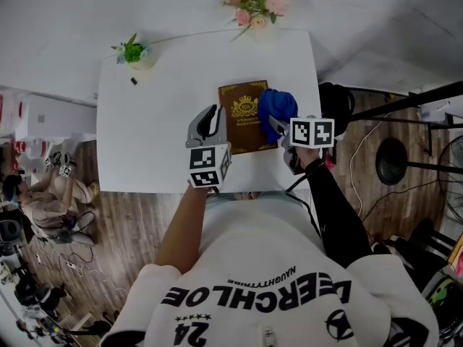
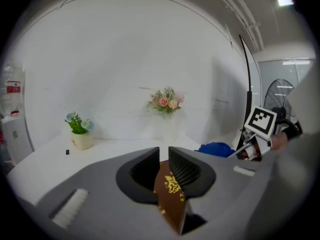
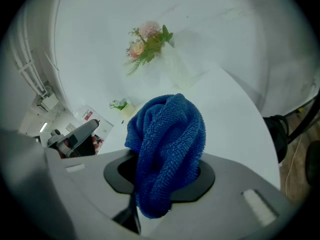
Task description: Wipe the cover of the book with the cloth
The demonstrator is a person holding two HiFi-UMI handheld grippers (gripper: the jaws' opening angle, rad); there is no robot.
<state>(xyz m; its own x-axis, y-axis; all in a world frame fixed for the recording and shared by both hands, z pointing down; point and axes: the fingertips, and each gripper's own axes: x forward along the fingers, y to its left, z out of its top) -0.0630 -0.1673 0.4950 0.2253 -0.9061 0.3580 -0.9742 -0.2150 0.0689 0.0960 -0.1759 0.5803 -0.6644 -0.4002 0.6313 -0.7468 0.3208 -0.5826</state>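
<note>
Shirt-back print reading "24" fills the foreground as the person's left gripper pinches the left edge of a brown hardcover book with a gold crest, lying on a white rectangular table. The right gripper clamps a bunched blue terry cloth over the book's right edge. The cover's gold lettering is too small to read.

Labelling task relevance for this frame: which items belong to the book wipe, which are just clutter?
In the job: book, blue cloth, left hand-held gripper on book, right hand-held gripper on cloth.
Lying about: flower bouquet, potted plant, small black object.
</note>
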